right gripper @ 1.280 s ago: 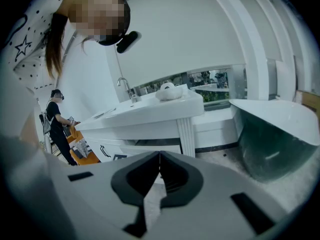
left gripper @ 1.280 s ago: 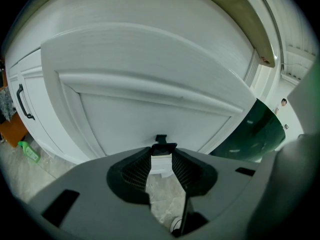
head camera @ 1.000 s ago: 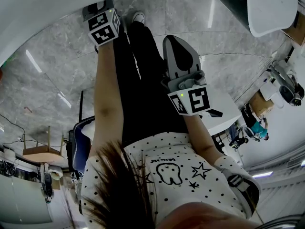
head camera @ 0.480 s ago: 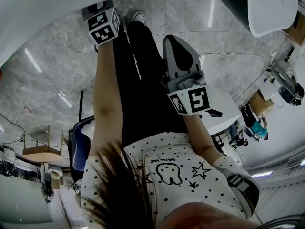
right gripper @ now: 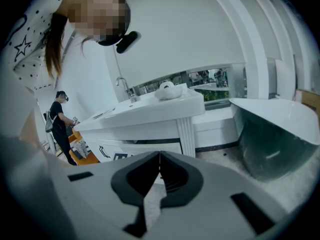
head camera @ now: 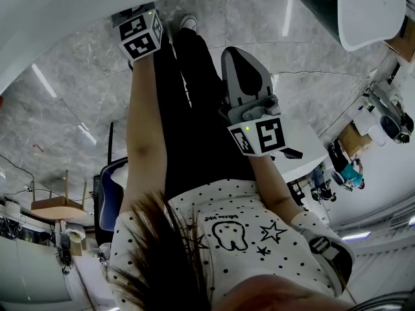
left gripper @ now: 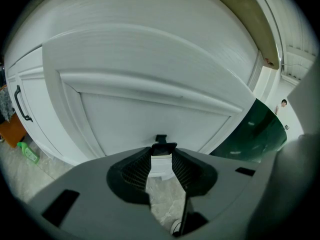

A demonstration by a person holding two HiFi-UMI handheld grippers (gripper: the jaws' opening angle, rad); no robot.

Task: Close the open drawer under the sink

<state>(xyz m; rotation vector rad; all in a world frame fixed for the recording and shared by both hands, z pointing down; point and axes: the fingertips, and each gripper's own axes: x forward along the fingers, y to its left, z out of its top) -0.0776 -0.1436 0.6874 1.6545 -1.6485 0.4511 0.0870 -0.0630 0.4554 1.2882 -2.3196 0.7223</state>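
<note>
The white drawer front (left gripper: pixel 150 119) fills the left gripper view, with its small black handle (left gripper: pixel 161 137) at the middle. My left gripper (left gripper: pixel 161 149) is closed on that handle, whose black bar spans the narrow gap between the fingertips. In the head view only that gripper's marker cube (head camera: pixel 141 35) shows, up against the white cabinet edge (head camera: pixel 58 18). My right gripper (head camera: pixel 244 76) hangs shut and empty in front of the person's legs, away from the drawer. In its own view the right gripper (right gripper: pixel 160 156) points at another white vanity (right gripper: pixel 150 111) with a tap (right gripper: pixel 123 85).
A second cabinet door with a black bar handle (left gripper: pixel 20 104) and a green bottle (left gripper: pixel 29 152) on the floor lie to the left. A white tub (right gripper: pixel 280 129) stands right, and a person (right gripper: pixel 60 126) by the far vanity. The floor is grey marble (head camera: pixel 71 122).
</note>
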